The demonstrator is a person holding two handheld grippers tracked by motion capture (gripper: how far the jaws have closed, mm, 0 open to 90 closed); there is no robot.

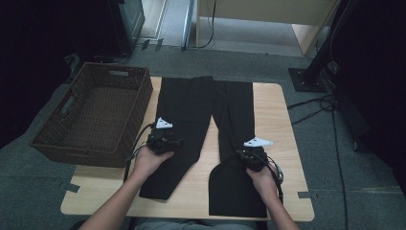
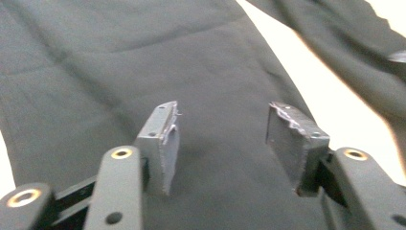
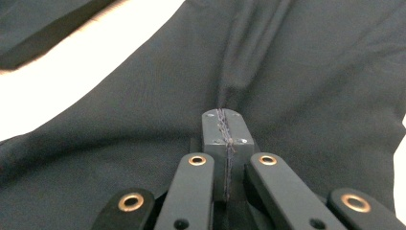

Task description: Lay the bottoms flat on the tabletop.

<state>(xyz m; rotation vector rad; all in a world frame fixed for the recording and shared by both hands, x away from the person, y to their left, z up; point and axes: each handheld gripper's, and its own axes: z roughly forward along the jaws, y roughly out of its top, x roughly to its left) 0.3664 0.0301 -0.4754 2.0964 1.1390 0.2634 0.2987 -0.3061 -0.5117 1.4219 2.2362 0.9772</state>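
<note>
- The black trousers (image 1: pixel 203 120) are lying flat on the bench (image 1: pixel 280 120), waistband toward the far edge, both legs running toward the near edge.
- We are holding the left gripper (image 1: pixel 165 139) over the left leg, near the bench's left edge; its jaws are standing apart with nothing between them, the cloth lying flat beneath.
- We are pinching a ridge of the right leg's cloth in the right gripper (image 1: pixel 249 154), jaws pressed together.
- A brown wicker basket (image 1: pixel 72 139) is sitting at the far left corner.
</note>
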